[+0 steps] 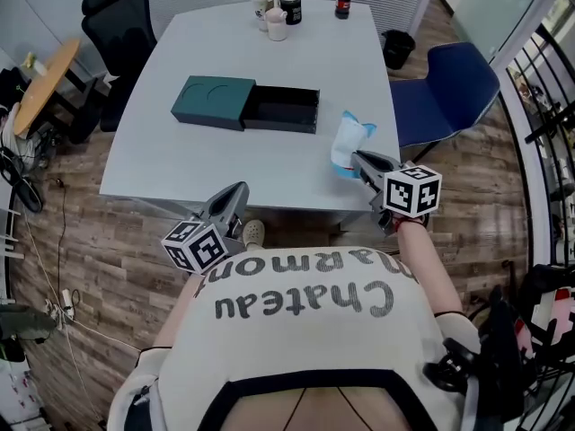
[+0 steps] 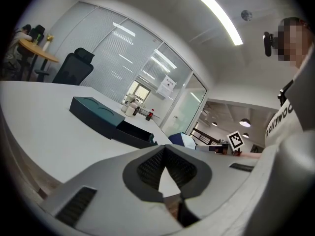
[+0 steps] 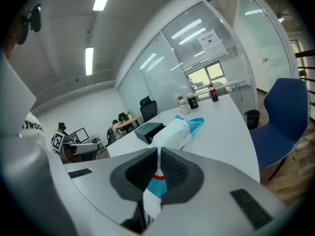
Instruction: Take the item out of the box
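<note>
A dark green box point(image 1: 214, 102) lies on the white table point(image 1: 180, 164), its black drawer point(image 1: 283, 109) slid out to the right. The box point(image 2: 96, 113) also shows far off in the left gripper view. My right gripper point(image 1: 359, 162) is shut on a white and blue packet point(image 1: 349, 142), held over the table's near right edge. In the right gripper view the packet point(image 3: 178, 131) sticks out past the jaws, pinched between them. My left gripper point(image 1: 235, 196) hangs at the near table edge, jaws together with nothing in them.
Cups, a jar point(image 1: 290, 5) and a small bottle point(image 1: 342, 2) stand at the table's far end. A blue chair point(image 1: 449, 88) is at the right, a black chair point(image 1: 121, 21) at the far left. A bin point(image 1: 397, 48) sits on the wooden floor.
</note>
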